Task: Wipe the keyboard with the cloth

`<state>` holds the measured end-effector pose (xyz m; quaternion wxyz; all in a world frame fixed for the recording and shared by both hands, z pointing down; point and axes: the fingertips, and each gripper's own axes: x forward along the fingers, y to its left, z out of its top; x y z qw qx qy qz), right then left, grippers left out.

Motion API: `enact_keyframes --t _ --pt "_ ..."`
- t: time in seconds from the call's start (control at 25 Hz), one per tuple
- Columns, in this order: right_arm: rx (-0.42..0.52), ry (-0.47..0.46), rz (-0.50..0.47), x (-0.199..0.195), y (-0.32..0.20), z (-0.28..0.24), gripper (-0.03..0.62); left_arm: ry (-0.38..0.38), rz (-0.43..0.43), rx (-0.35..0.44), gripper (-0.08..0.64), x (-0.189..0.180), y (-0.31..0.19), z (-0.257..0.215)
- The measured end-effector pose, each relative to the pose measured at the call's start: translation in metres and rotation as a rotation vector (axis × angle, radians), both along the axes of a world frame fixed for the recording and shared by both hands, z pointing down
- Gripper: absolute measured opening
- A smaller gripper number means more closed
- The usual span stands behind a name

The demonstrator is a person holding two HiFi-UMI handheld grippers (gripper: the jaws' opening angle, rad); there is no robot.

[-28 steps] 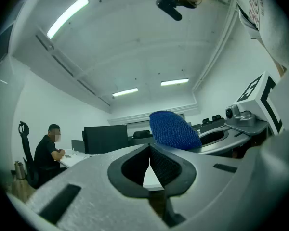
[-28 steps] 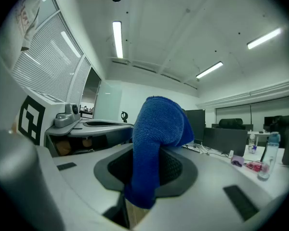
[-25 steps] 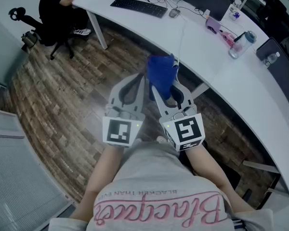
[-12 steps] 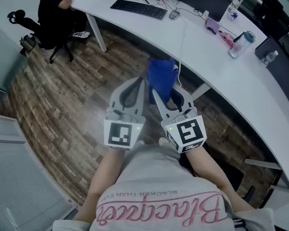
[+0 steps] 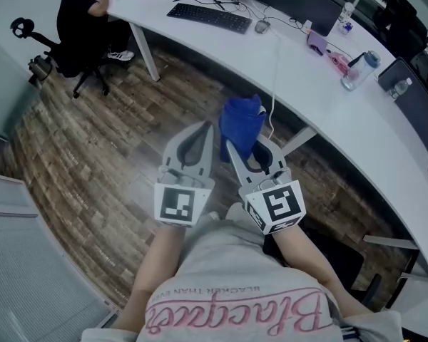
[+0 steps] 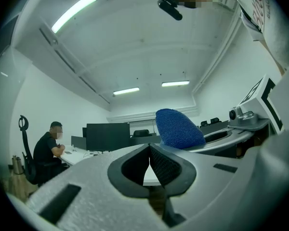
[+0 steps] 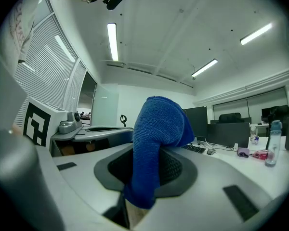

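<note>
The person's forearms reach forward side by side, low over the wooden floor. The left tongs are pressed together with nothing between them. The right tongs pinch the blue cloth, whose flopped top hides their tips. The keyboard lies near the surface's far end, well apart from both.

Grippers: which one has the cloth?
The right gripper: its fingers are shut on the blue cloth. The left gripper beside it is shut with nothing between its fingers.
</note>
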<state>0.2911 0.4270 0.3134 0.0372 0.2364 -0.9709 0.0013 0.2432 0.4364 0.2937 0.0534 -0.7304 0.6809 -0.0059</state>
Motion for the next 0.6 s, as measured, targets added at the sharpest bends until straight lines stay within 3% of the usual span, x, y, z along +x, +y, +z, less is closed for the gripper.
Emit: enact_keyframes --t 0.6 --pt "-0.015 0.009 -0.009 -0.037 -0.026 0.009 0.097 0.017 -0.022 -0.005 0.006 -0.041 -0.023 0.006"
